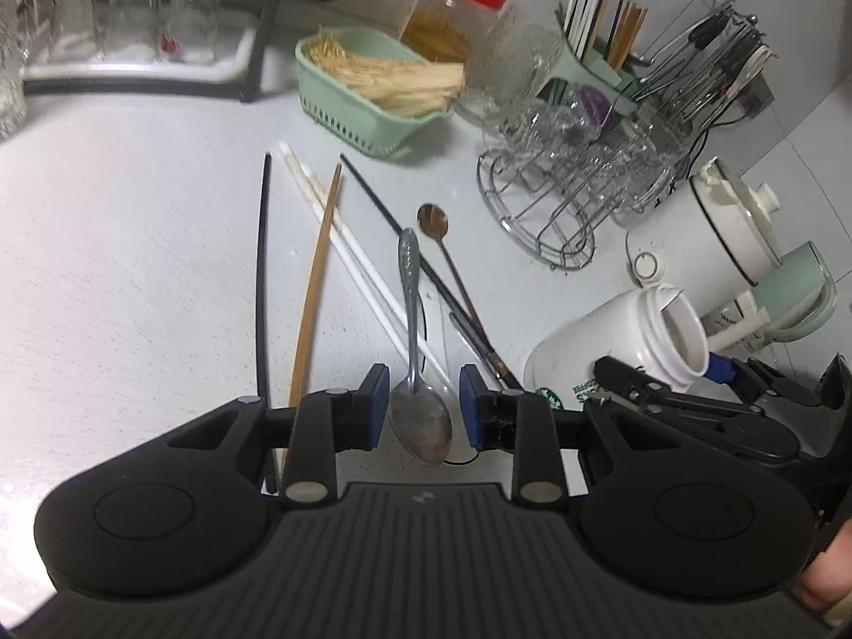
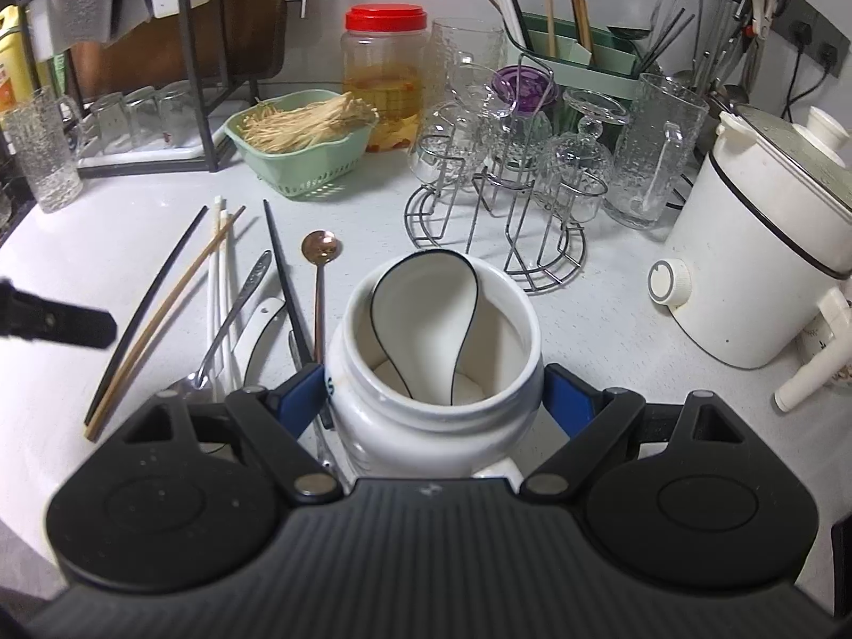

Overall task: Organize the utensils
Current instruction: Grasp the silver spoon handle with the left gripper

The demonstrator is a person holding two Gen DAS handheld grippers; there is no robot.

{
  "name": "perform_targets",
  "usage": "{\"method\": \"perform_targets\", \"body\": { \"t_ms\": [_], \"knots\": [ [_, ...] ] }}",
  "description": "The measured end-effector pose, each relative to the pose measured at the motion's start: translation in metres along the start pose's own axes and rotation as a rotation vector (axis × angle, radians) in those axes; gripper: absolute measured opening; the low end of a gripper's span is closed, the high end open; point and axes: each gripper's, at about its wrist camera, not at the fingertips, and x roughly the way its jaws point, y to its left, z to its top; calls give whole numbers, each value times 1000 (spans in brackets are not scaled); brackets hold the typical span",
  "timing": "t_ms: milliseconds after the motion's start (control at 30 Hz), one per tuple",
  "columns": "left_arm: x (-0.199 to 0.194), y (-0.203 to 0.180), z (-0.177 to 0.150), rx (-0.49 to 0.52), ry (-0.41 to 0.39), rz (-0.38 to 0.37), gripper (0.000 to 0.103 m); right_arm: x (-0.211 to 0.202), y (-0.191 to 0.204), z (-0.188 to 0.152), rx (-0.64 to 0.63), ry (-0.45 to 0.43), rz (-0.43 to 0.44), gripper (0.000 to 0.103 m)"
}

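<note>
A steel spoon [image 1: 410, 293] lies on the white counter, its bowl between the blue pads of my left gripper [image 1: 424, 404], which is open and not touching it. Beside it lie a copper spoon [image 1: 432, 219], black chopsticks [image 1: 262, 266], a wooden chopstick [image 1: 318, 277] and white chopsticks [image 1: 341, 234]. My right gripper [image 2: 434, 394] is shut on a white mug [image 2: 426, 426], tilted, with a white ceramic spoon [image 2: 426, 293] standing inside. A second ceramic spoon [image 2: 261, 330] rests on the counter left of the mug. The mug [image 1: 612, 341] shows at the right of the left wrist view.
At the back stand a green basket [image 1: 367, 90] of dried strands, a red-lidded jar [image 1: 452, 16], a wire rack of glasses [image 1: 559, 186] and a green chopstick holder [image 1: 586, 53]. A white cooker [image 2: 756, 245] sits at the right. A tray of glasses [image 1: 133, 26] is at the back left.
</note>
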Motion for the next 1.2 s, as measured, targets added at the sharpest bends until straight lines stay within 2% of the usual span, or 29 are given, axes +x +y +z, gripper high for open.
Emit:
{"method": "perform_targets", "body": {
  "t_ms": [300,533,633,833,1000,1200],
  "knots": [
    [37,7,26,13,24,-48,33,0,4,2,29,29,-40,90],
    [65,2,55,67,5,-7,33,1,5,2,20,37,-48,90],
    [77,1,62,58,-3,7,36,2,6,3,24,41,-52,90],
    [98,-6,66,102,-4,38,39,3,6,4,20,47,-53,90],
    [111,-12,69,121,0,96,39,3,5,3,17,41,-50,90],
    [122,-17,74,127,37,122,39,3,5,3,14,41,-47,90]
  ]
}}
